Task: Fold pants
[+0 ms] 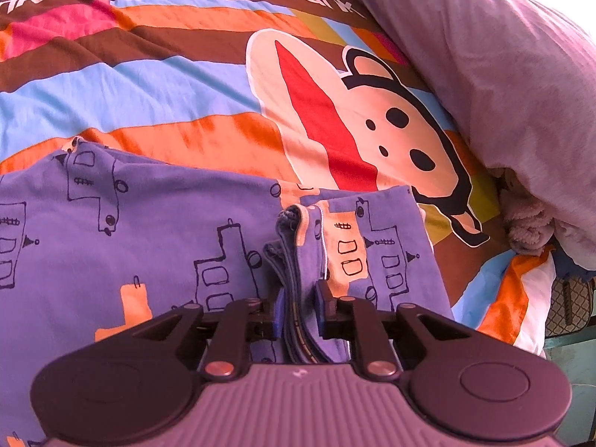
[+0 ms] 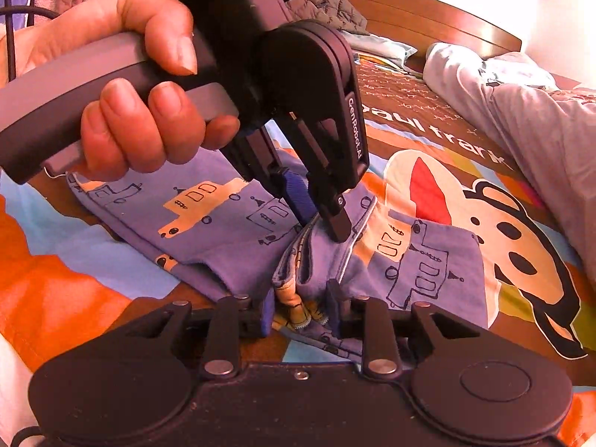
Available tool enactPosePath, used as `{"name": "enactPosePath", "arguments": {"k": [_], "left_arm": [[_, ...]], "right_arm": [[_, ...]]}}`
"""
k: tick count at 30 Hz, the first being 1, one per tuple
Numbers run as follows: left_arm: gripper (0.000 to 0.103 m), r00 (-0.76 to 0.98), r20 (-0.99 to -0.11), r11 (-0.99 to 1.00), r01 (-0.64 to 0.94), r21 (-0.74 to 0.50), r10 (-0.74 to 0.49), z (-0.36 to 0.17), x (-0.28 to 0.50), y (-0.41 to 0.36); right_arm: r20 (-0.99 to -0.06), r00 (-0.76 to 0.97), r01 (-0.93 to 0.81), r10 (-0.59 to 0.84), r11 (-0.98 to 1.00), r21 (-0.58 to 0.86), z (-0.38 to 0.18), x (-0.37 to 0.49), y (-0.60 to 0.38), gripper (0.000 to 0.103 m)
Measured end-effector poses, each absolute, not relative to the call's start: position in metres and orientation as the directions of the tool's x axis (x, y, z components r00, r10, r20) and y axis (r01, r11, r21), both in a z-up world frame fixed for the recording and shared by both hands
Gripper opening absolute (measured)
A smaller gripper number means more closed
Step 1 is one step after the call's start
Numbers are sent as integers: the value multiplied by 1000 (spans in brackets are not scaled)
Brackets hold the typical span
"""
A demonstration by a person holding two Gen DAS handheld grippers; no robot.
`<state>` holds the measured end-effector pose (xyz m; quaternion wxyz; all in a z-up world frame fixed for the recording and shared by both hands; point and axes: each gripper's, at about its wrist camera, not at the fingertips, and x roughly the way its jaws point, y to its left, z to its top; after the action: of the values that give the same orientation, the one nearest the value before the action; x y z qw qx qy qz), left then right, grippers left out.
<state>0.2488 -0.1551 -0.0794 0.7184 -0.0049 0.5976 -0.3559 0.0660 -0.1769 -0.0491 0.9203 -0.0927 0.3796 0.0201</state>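
The pants (image 1: 149, 223) are small blue cloth printed with outlined and orange trucks, lying folded on a striped bedspread. My left gripper (image 1: 300, 307) is shut on a bunched layered edge of the pants. In the right wrist view the pants (image 2: 223, 216) spread left and right of a gathered ridge. The left gripper (image 2: 322, 219), held by a hand, pinches that ridge from above. My right gripper (image 2: 301, 316) is shut on the near bunched end of the same fold, close below the left one.
The bedspread (image 1: 186, 85) has coloured stripes and a monkey face print (image 1: 357, 111). A grey pillow (image 1: 503, 56) lies on the right, and also shows in the right wrist view (image 2: 540, 123). A wooden headboard (image 2: 428, 11) stands at the far end.
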Motion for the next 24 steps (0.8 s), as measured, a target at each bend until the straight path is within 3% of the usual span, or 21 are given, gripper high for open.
{"name": "enactPosePath", "arguments": {"k": [2, 7, 16, 24], "left_arm": [[17, 30, -856, 746, 506, -432, -516, -79, 249, -155], [9, 34, -845, 744, 493, -451, -534, -77, 249, -151], [9, 42, -825, 728, 498, -471, -563, -60, 250, -129], [9, 57, -836, 737, 507, -446, -545, -43, 273, -80]], "right_arm": [[-703, 710, -107, -37, 981, -160, -49, 66, -176, 30], [-700, 711, -87, -61, 981, -175, -46, 65, -175, 15], [-692, 719, -107, -56, 976, -191, -27, 63, -160, 14], [-686, 726, -200, 44, 968, -150, -14, 81, -123, 14]]}}
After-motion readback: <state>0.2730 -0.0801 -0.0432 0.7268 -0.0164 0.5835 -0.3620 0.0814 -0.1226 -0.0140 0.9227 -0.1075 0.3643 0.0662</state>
